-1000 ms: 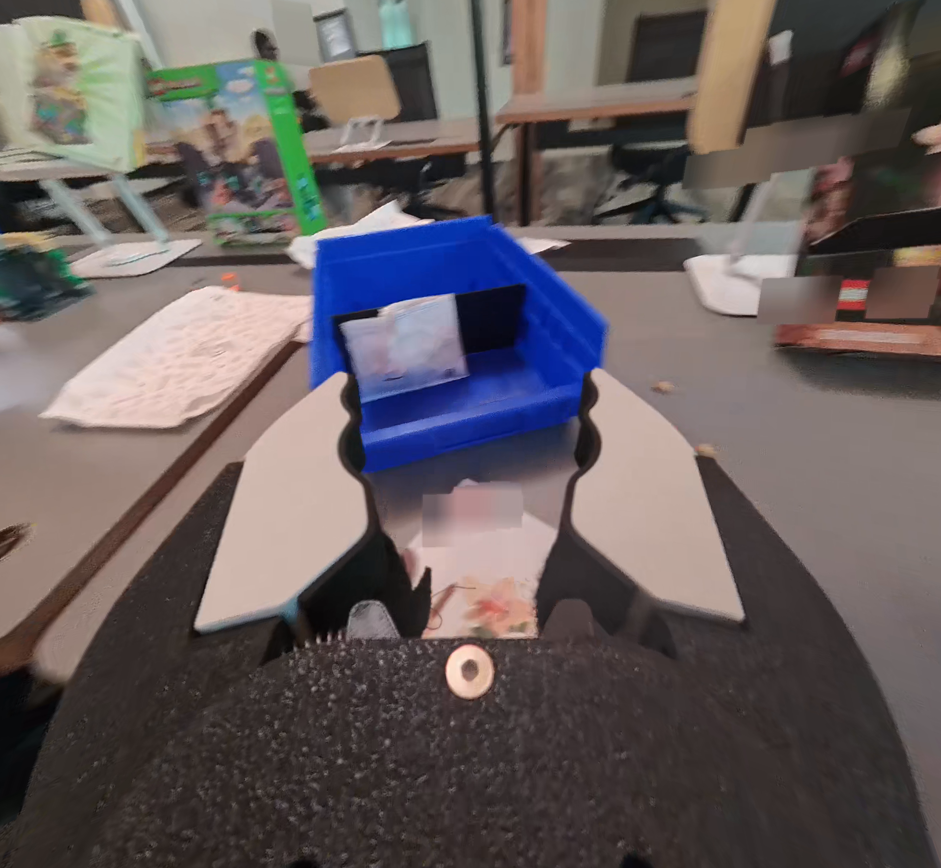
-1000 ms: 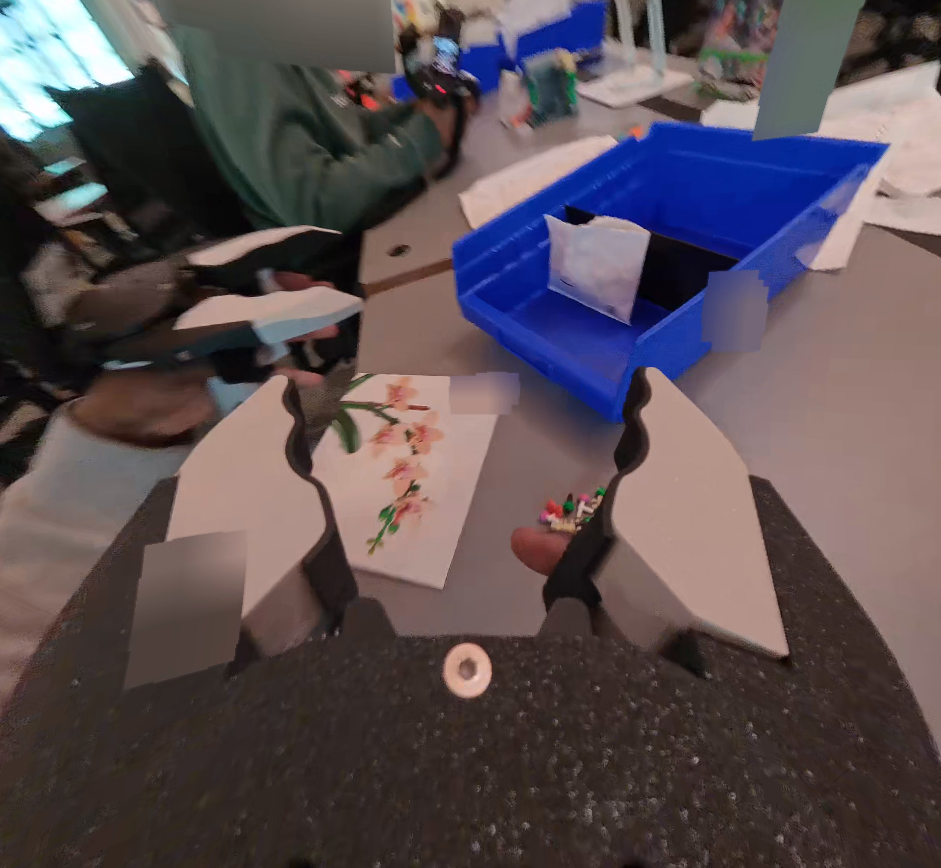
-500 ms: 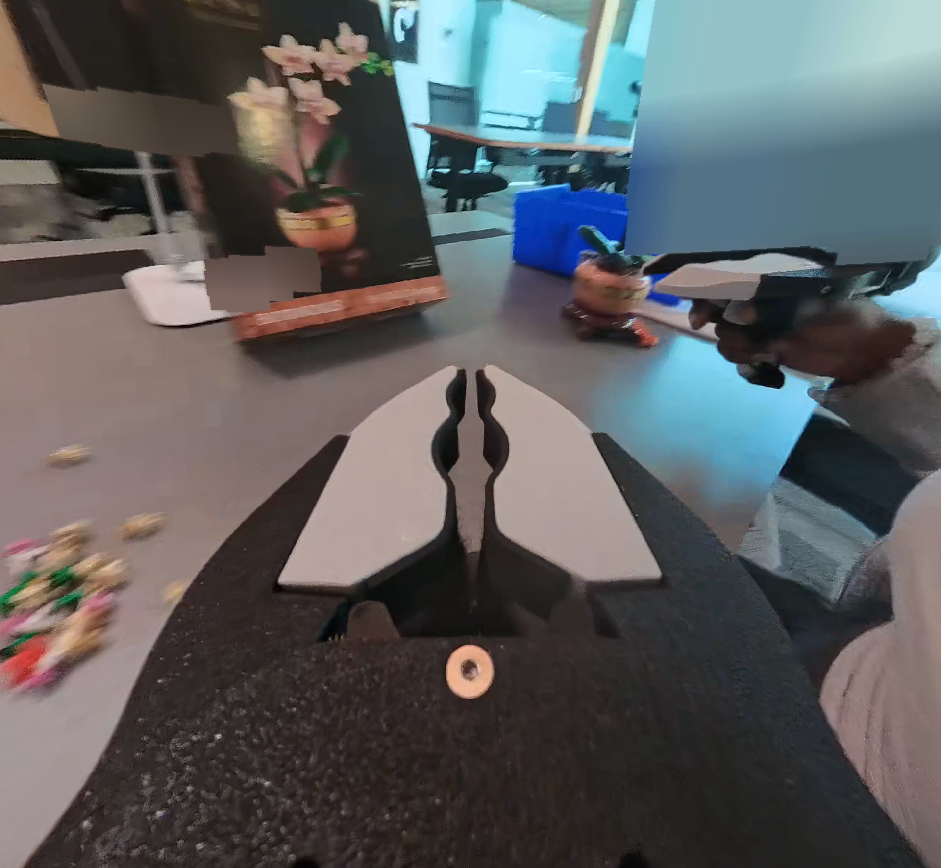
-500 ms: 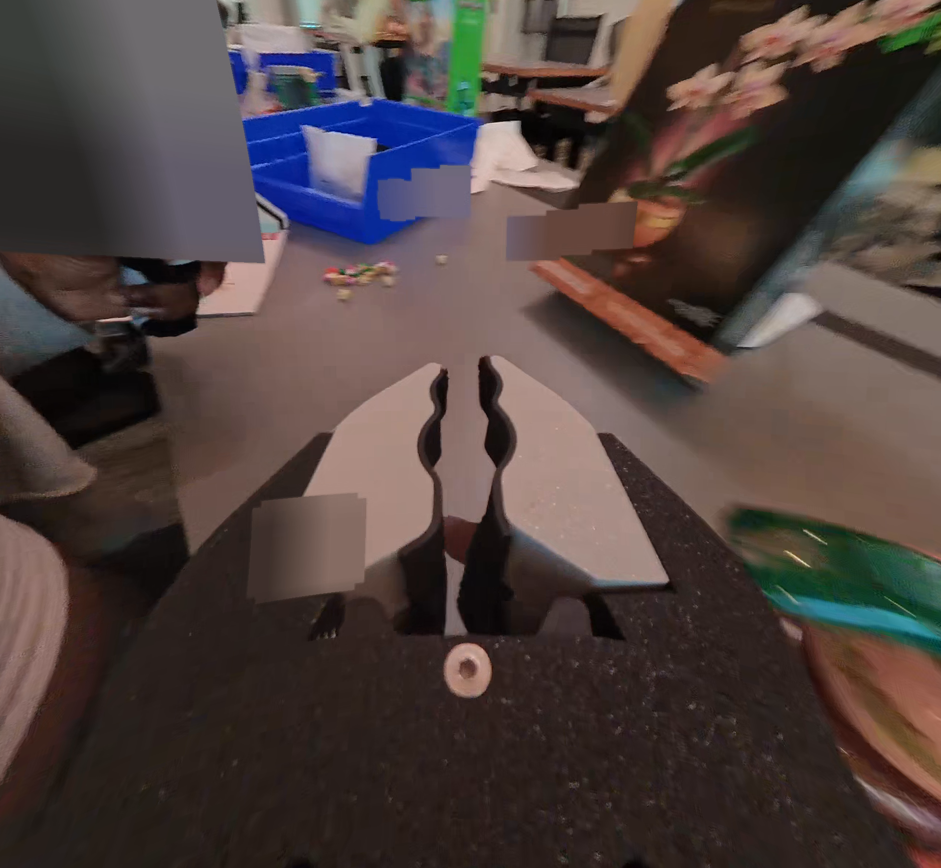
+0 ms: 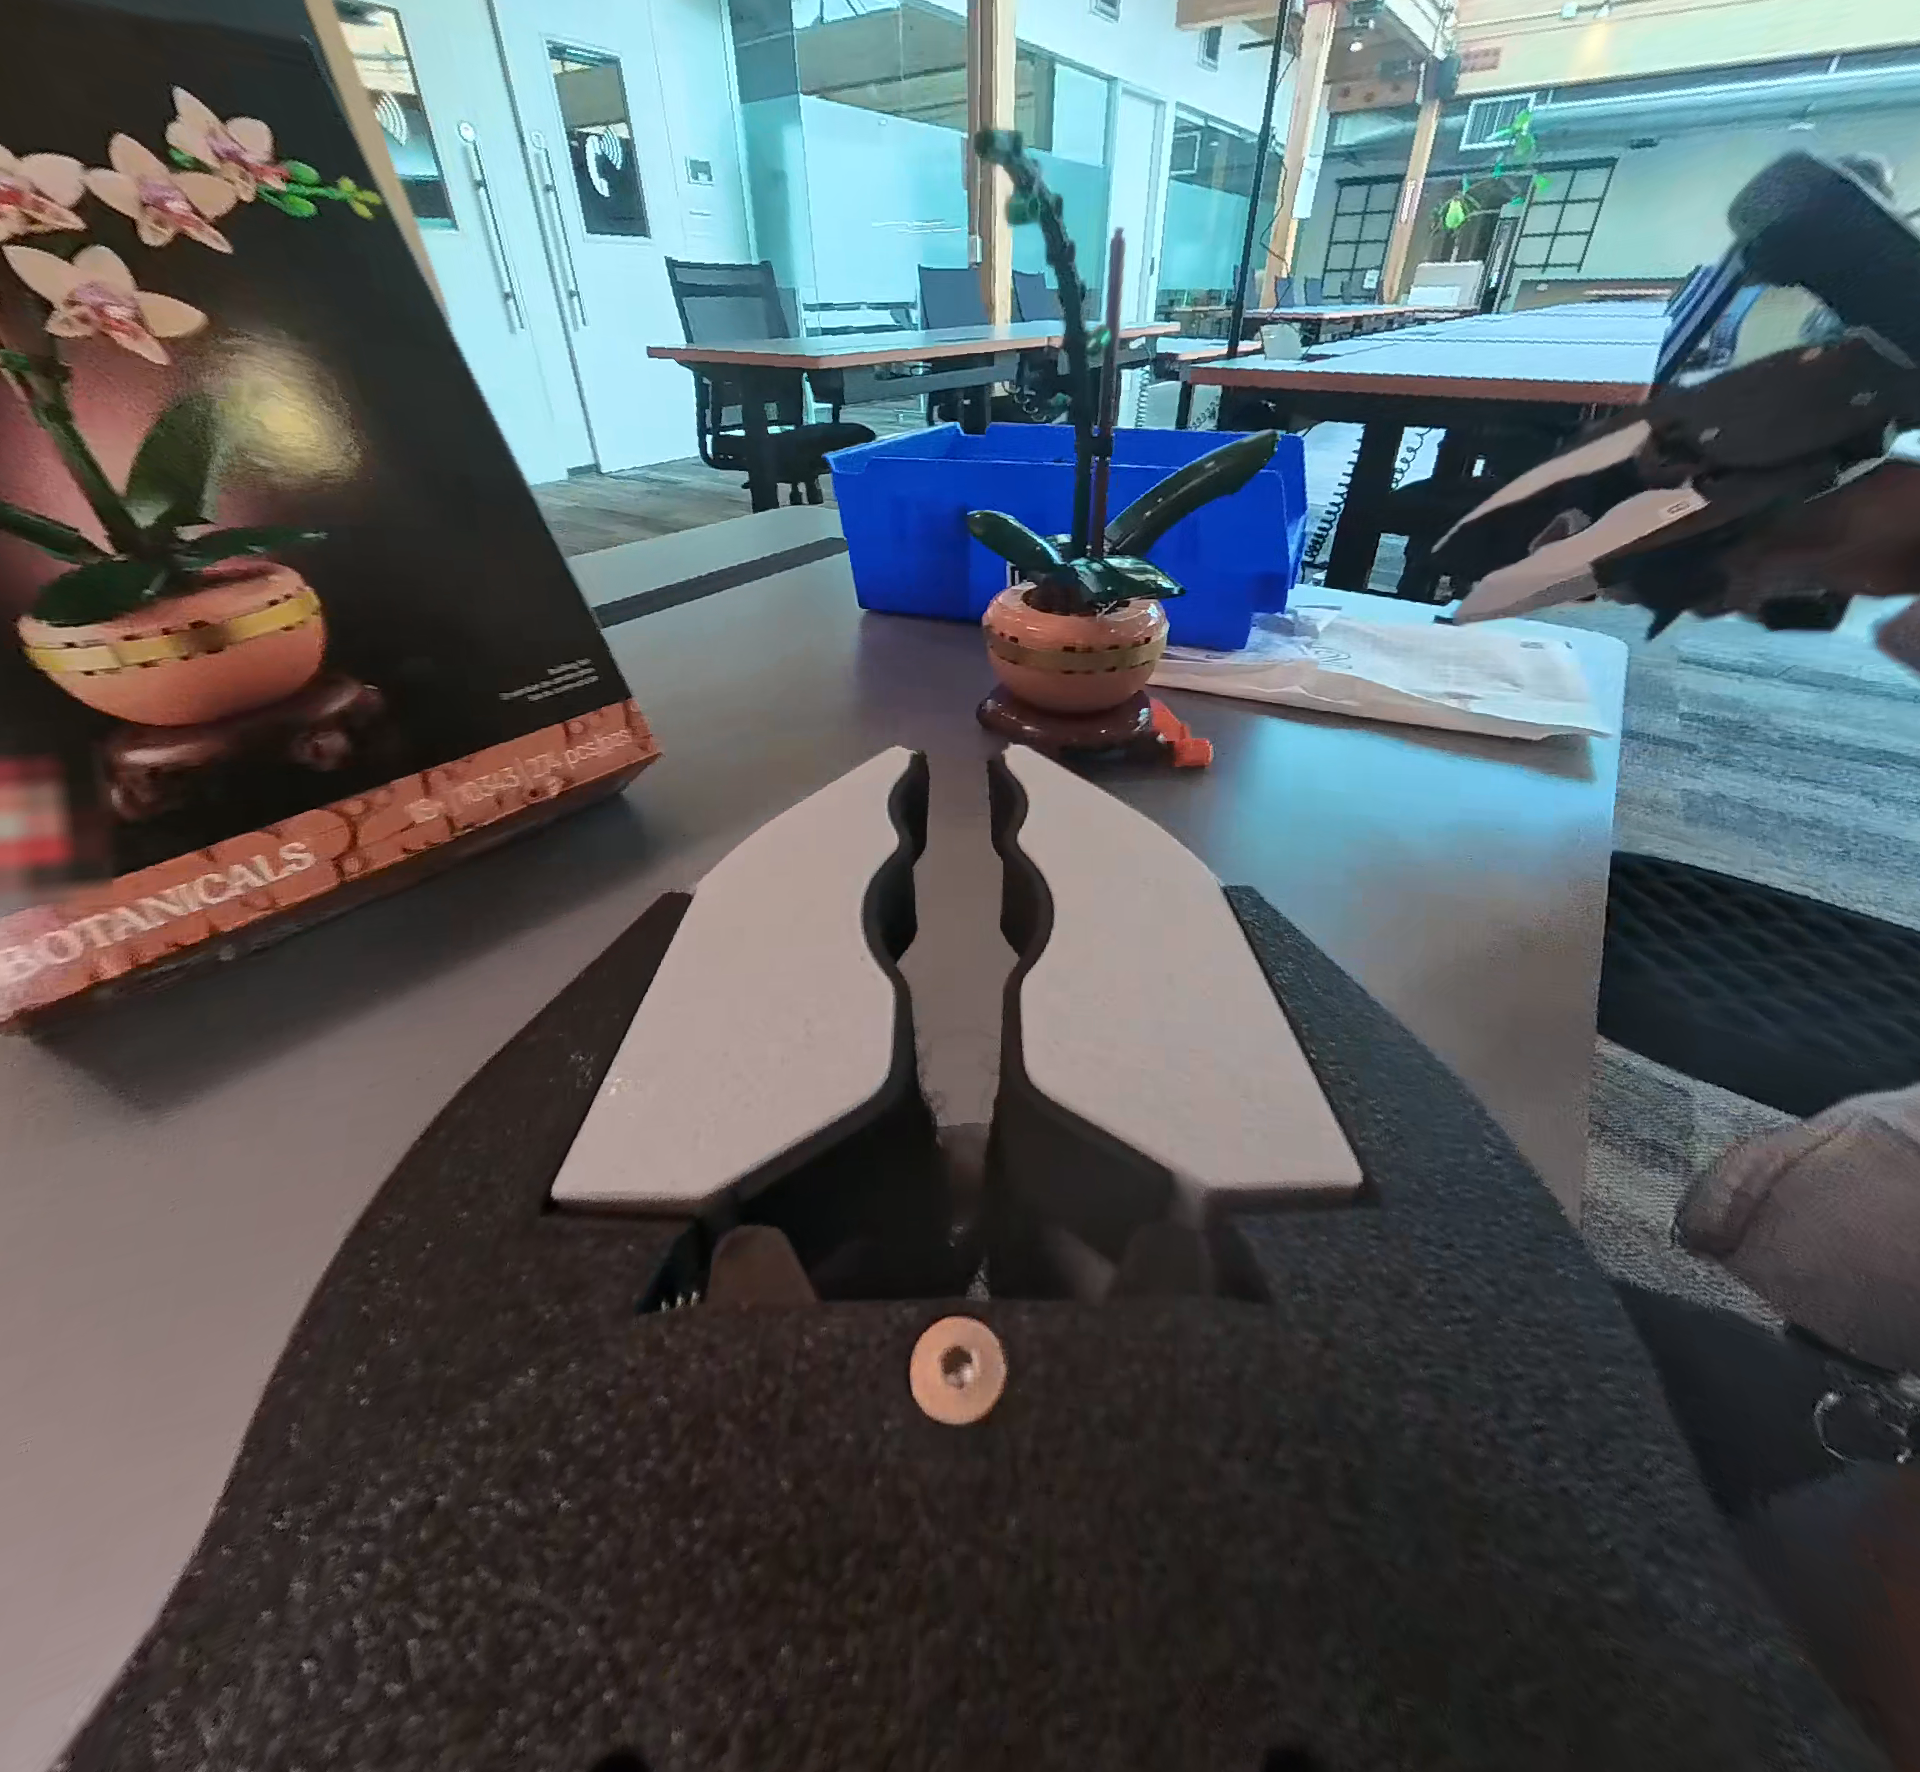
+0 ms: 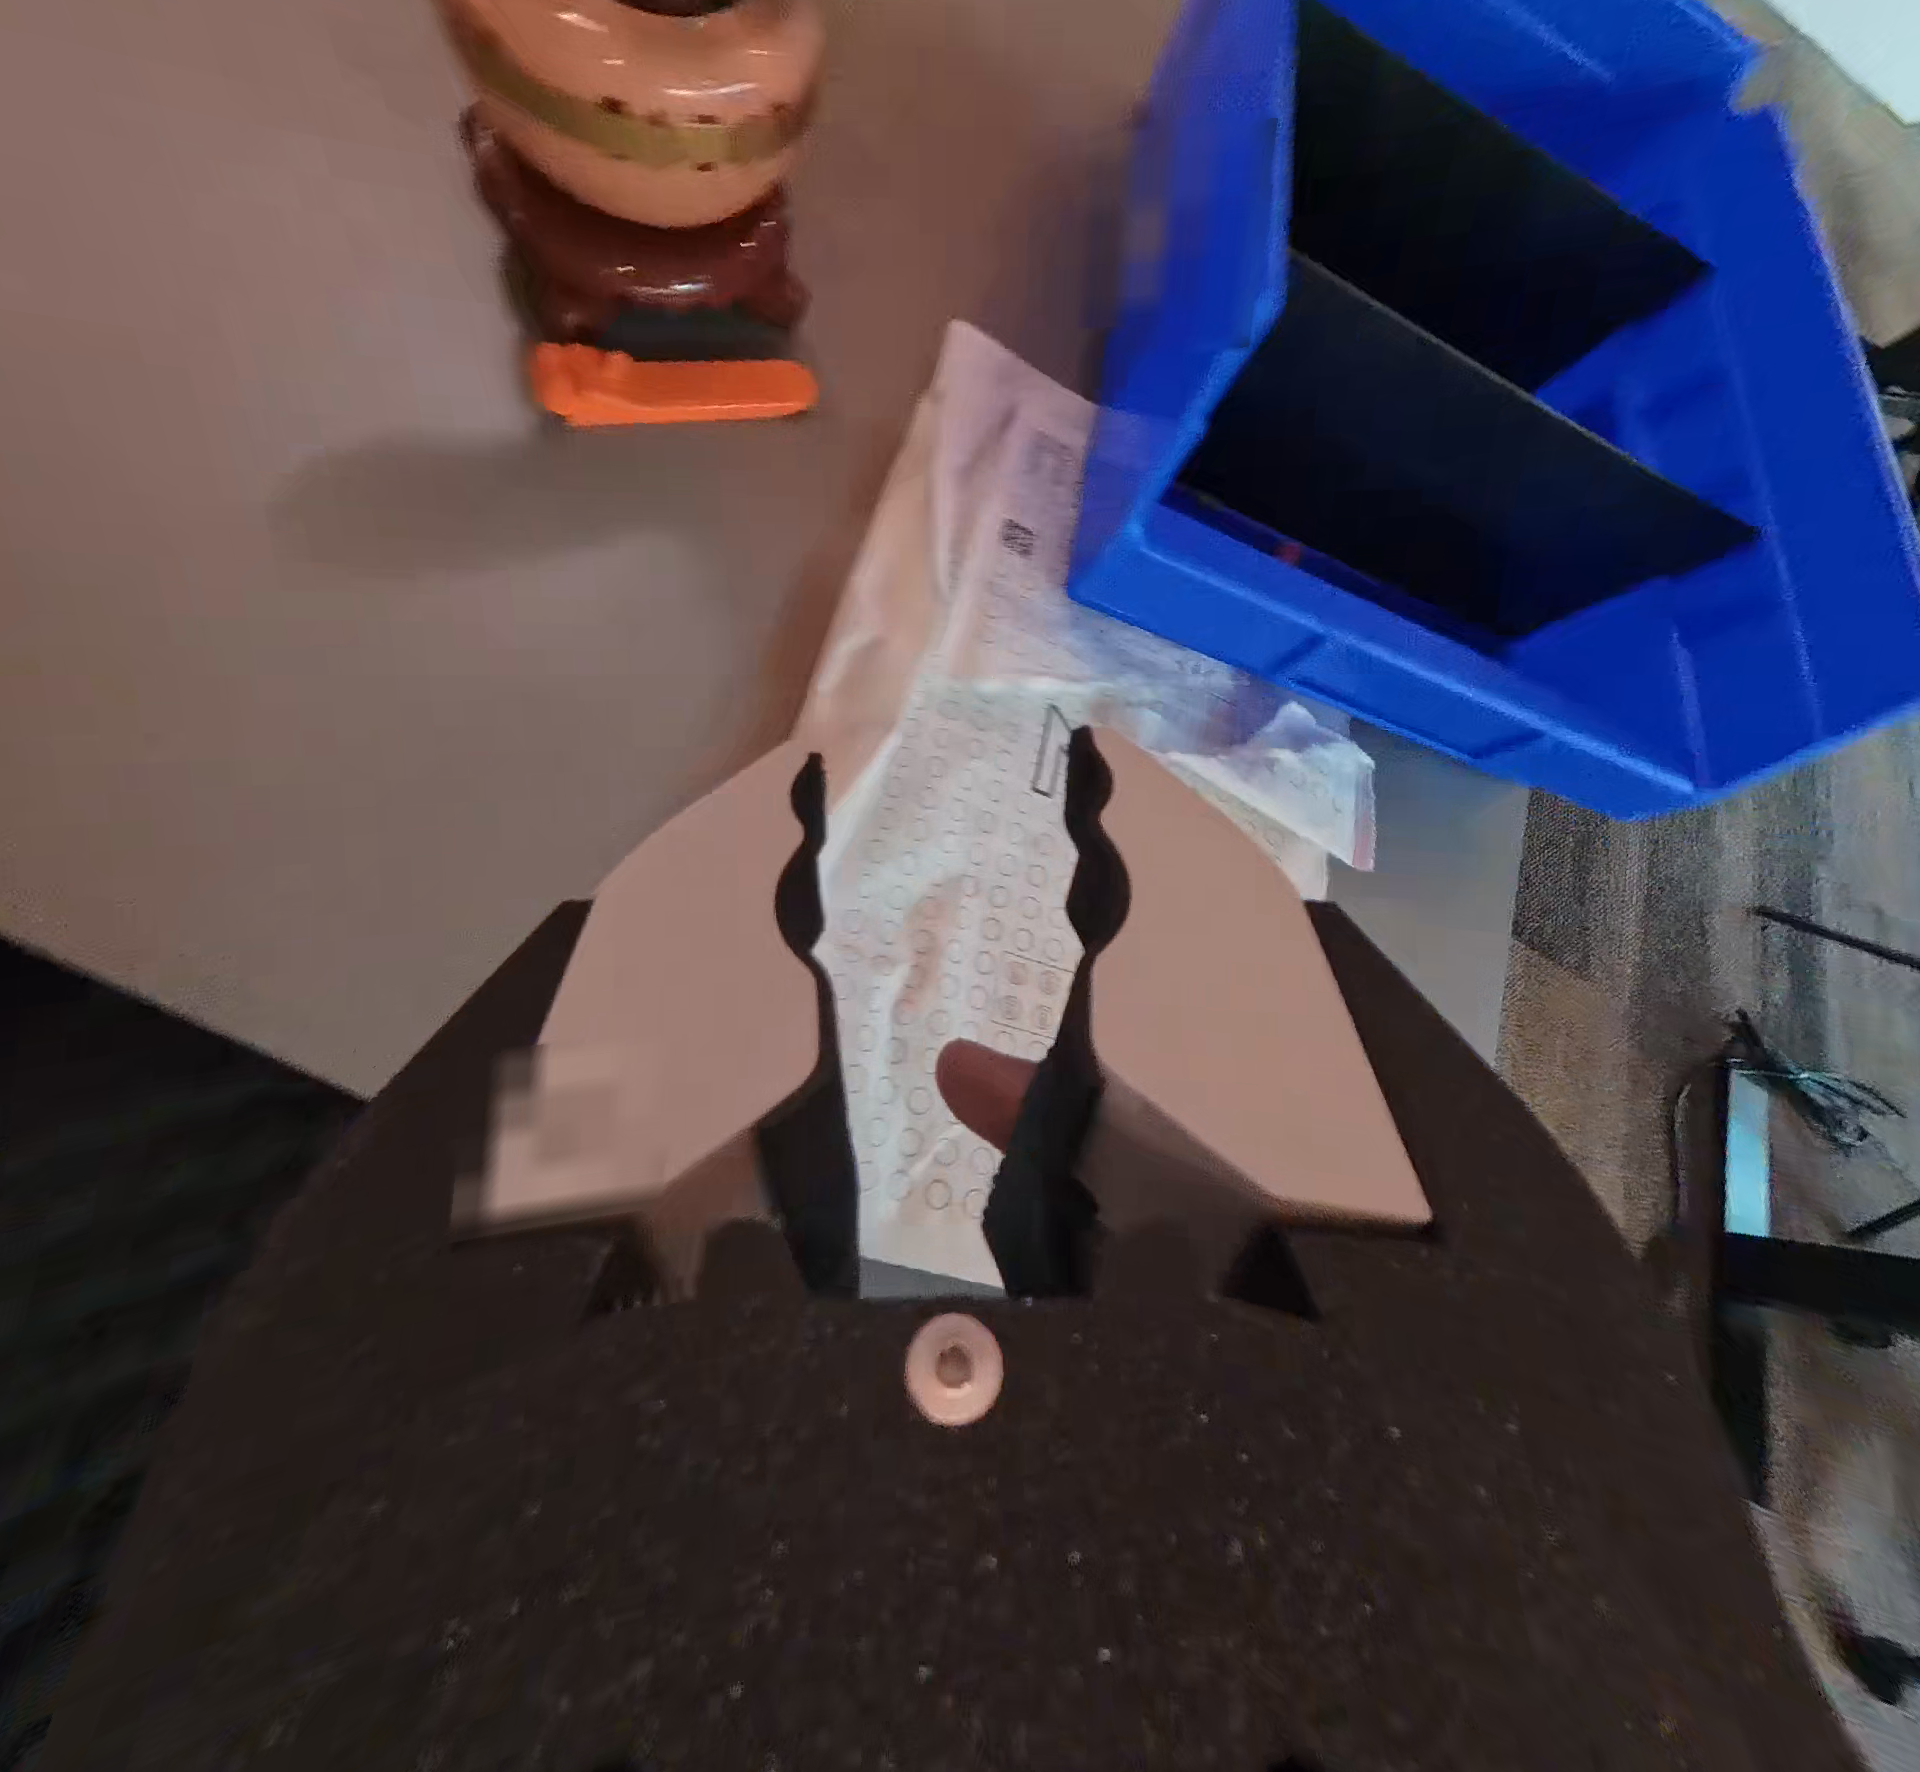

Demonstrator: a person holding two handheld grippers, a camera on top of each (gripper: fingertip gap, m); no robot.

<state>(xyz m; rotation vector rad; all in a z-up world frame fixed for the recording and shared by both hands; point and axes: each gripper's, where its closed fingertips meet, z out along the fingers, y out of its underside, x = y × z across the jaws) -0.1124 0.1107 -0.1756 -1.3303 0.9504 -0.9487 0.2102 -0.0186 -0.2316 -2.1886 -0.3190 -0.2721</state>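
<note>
The left hand-held gripper [image 5: 956, 766] is hovering low over the grey surface [image 5: 1351, 849], its grey fingers [image 5: 769, 995] drawn to a narrow slit with nothing between them. Straight beyond the tips, a small brick-built orchid model in a pink pot on a brown base [image 5: 1075, 652] is standing upright, an orange flat piece [image 5: 1184, 743] lying against its foot. Behind it a blue plastic bin [image 5: 935, 517] is sitting at the far edge, and to the left a tall black cardboard box printed with an orchid picture [image 5: 260, 496] is leaning back. To the right, a white paper bag [image 5: 1434, 673] is lying flat, with the right hand-held gripper [image 5: 1475, 600] hanging just above it.

Half a second ago the left view was showing the box and pot farther off, with loose coloured bricks at the near left; now the pot is standing nearer and those bricks are gone from sight. The right view was looking level across the surface with its fingers nearly together; now it is looking steeply down with the fingers parted moderately.

Only the right view is showing the bin's black divider [image 6: 1475, 434], a clear plastic packet [image 6: 1247, 735] lying on the white bag [image 6: 935, 891], and the bag passing between the parted fingers [image 6: 686, 974] of that hand-held gripper [image 6: 945, 766], though contact cannot be judged
</note>
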